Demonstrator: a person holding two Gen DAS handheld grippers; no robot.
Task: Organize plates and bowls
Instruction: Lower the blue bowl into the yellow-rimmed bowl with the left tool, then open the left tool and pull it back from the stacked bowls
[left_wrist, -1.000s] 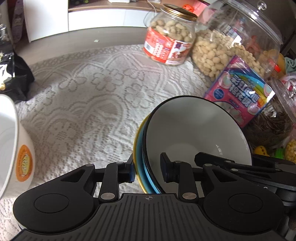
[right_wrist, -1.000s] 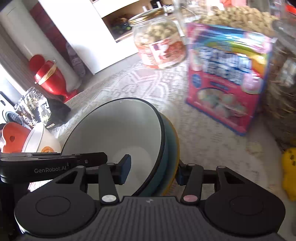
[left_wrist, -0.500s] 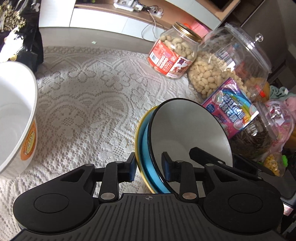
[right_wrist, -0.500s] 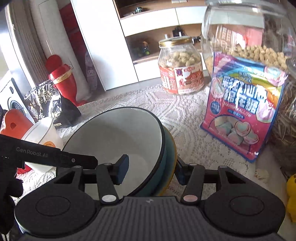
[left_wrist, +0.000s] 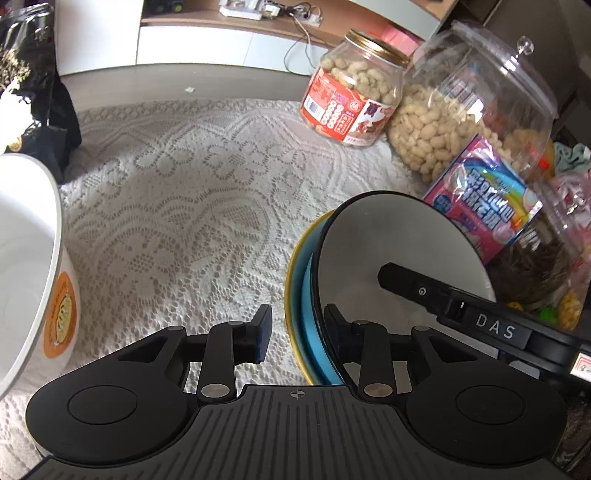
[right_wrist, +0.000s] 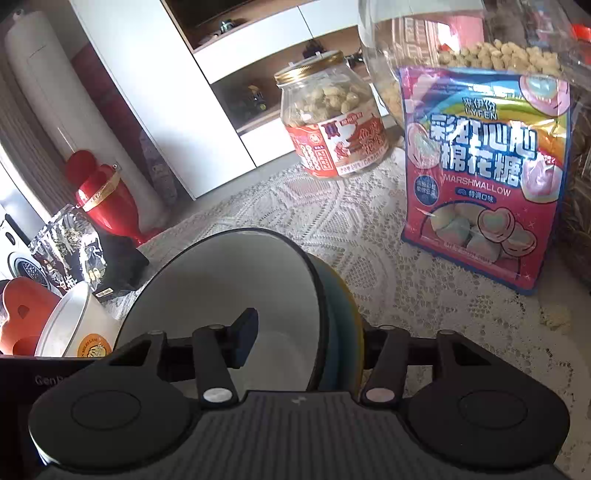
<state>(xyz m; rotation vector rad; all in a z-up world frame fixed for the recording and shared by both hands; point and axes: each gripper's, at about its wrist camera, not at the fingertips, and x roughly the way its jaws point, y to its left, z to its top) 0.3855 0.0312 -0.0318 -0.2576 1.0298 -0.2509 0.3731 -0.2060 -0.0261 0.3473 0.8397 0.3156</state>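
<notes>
The left gripper (left_wrist: 297, 328) had let go. A second earlier its outer pad (left_wrist: 263, 332) lay against the yellow rim of the stack of bowls (left_wrist: 399, 251). Now a strip of the lace cloth (left_wrist: 184, 206) showed between that pad and the rim. The other pad was just inside the black-rimmed top bowl, so the jaws stood narrow but free, with the rim between them.

The jaws of the right gripper (right_wrist: 306, 336) were closing, with the opposite side of the same stack between them. The inner pad (right_wrist: 243, 332) seemed still a little off the white wall, and the outer one was partly hidden behind the yellow rim.

In the left wrist view the stack was at about 4 o'clock. In the right wrist view it was at about 6 o'clock, near the marshmallow bag (right_wrist: 480, 177) at 2 o'clock. The stack looked set down on the cloth, though its base was hidden.

I judged from this that placing the nested stack was nearly done. The white tub (left_wrist: 29, 258) at 9 o'clock in the left view was not yet joined to anything and was probably the next piece.
</notes>
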